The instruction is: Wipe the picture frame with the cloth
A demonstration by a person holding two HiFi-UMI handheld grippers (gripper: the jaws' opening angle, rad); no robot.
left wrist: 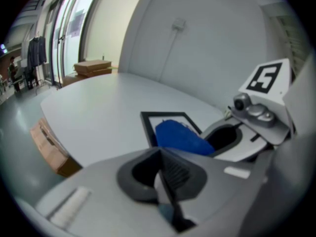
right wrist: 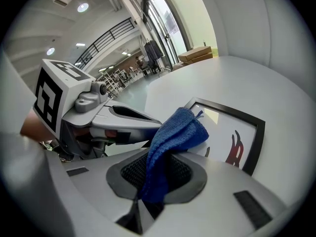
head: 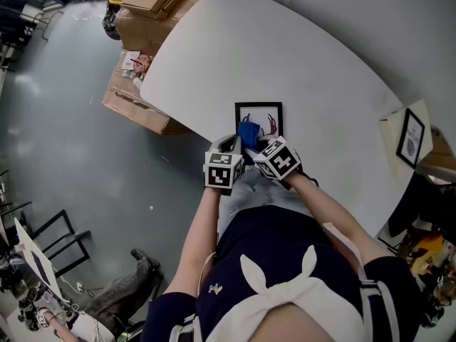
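Observation:
A black-edged picture frame [head: 258, 107] with a red drawing lies flat on the white table [head: 285, 55], close to its near edge. My right gripper [head: 262, 147] is shut on a blue cloth [head: 248, 133], which hangs over the frame's near left part. In the right gripper view the cloth [right wrist: 173, 137] rises out of the shut jaws, in front of the frame [right wrist: 256, 137]. My left gripper [head: 231, 146] sits just left of the right one, jaws together with nothing seen between them. From the left gripper view the cloth [left wrist: 180, 137] covers part of the frame [left wrist: 153, 116].
Cardboard boxes [head: 135, 98] stand on the floor against the table's left side, with more [head: 153, 6] at the far left. A second small framed picture [head: 412, 137] stands at the table's right end. The table edge runs just below both grippers.

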